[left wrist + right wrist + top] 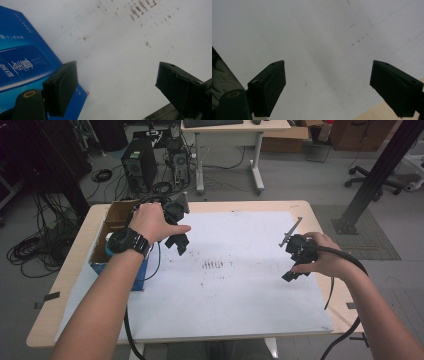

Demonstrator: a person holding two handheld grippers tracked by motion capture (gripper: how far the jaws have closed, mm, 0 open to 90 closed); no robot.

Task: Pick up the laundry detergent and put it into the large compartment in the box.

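A blue cardboard box [116, 251] stands open at the left edge of the table, its printed side [22, 62] close by in the left gripper view. My left gripper [179, 243] hovers just right of the box over the white sheet [235, 290], jaws open and empty [116, 85]. My right gripper [292, 270] is held low over the sheet's right side, pointing down. Its jaws stand wide apart with nothing between them [328, 87]. Dark smudges [212, 265] mark the sheet between the two grippers.
The wooden table [60, 285] shows as a border around the sheet, with its bare edge [374, 113] near my right gripper. Cables trail from both grippers. Beyond the table are computer towers [140, 165], a desk and floor cables.
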